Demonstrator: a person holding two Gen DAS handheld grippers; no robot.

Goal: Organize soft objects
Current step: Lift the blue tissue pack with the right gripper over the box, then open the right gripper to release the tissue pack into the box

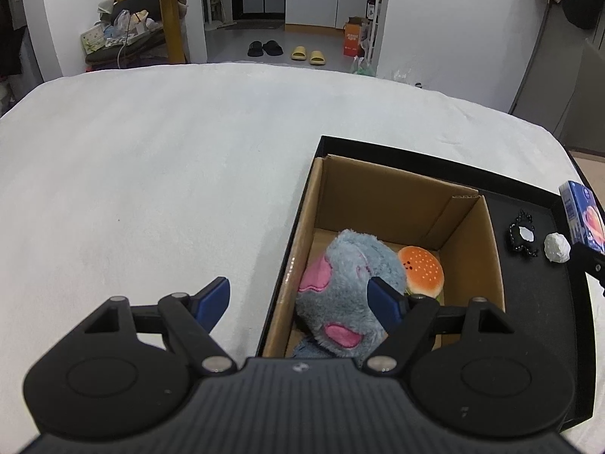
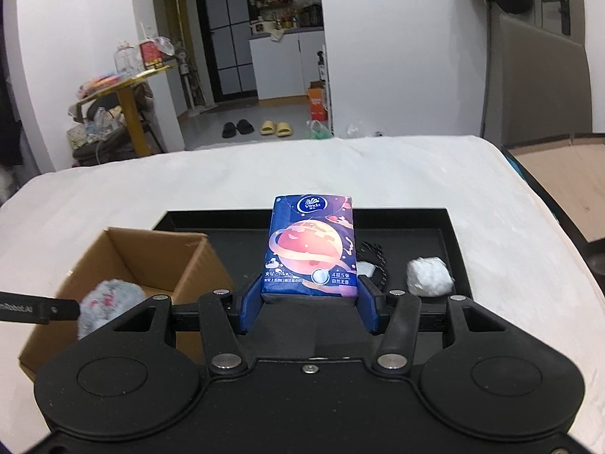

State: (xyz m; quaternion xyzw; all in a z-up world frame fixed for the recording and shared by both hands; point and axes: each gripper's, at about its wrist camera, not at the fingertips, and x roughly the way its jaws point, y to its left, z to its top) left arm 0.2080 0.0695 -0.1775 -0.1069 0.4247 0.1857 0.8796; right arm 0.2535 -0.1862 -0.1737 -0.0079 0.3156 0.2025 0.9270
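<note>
Blue pads of the left tool [image 1: 298, 302] gape wide over the cardboard box's [image 1: 382, 196] near-left edge, holding nothing. Inside lie a grey plush toy [image 1: 340, 283] and a burger toy [image 1: 421, 270], touching. From the right wrist, the right tool [image 2: 310, 304] clamps a tissue pack [image 2: 312, 246] upright above the black tray [image 2: 452, 249], near a white wad [image 2: 429, 276].
</note>
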